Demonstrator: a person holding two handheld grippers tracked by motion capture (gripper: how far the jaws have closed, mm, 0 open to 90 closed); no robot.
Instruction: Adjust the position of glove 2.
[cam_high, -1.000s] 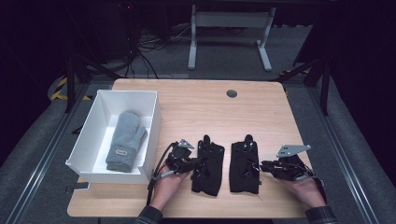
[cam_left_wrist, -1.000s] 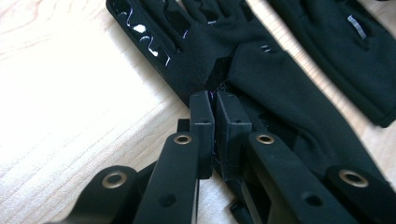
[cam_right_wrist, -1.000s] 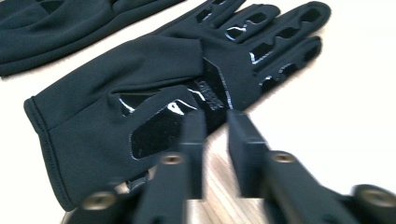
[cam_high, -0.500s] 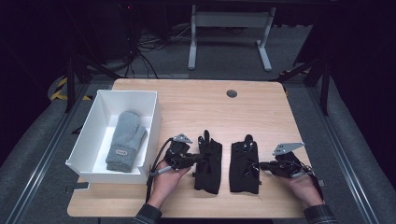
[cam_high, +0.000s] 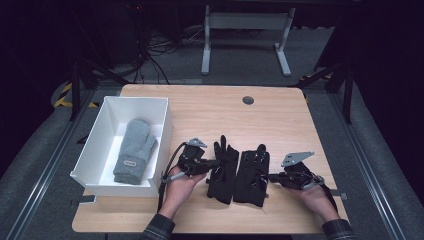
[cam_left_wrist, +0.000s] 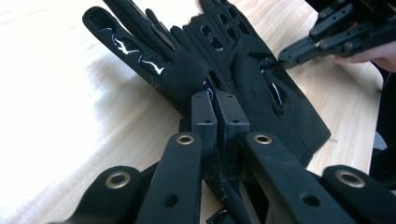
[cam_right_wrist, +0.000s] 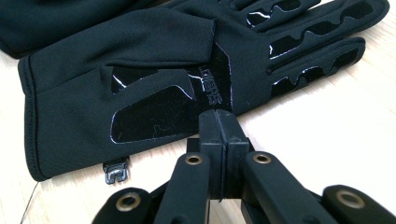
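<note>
**Two black gloves, both grippers clamped on them**

Light wooden table (cam_high: 280, 115) in a dark room. Low in the middle of the frame, the left black glove (cam_high: 223, 169) and right black glove (cam_high: 252, 172) lie side by side. The left gripper (cam_high: 212, 163) pinches the left one's edge, jaws tight; the right gripper (cam_high: 272, 176) is closed on the other's edge. Grey mitten (cam_high: 134, 150) sits in the white box (cam_high: 95, 150), left of frame.

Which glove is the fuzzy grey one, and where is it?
The grey mitten, lying alone inside the white box at the table's left. The other two gloves are black with separate fingers and shiny patches, lying side by side on the bare wooden table.
</note>
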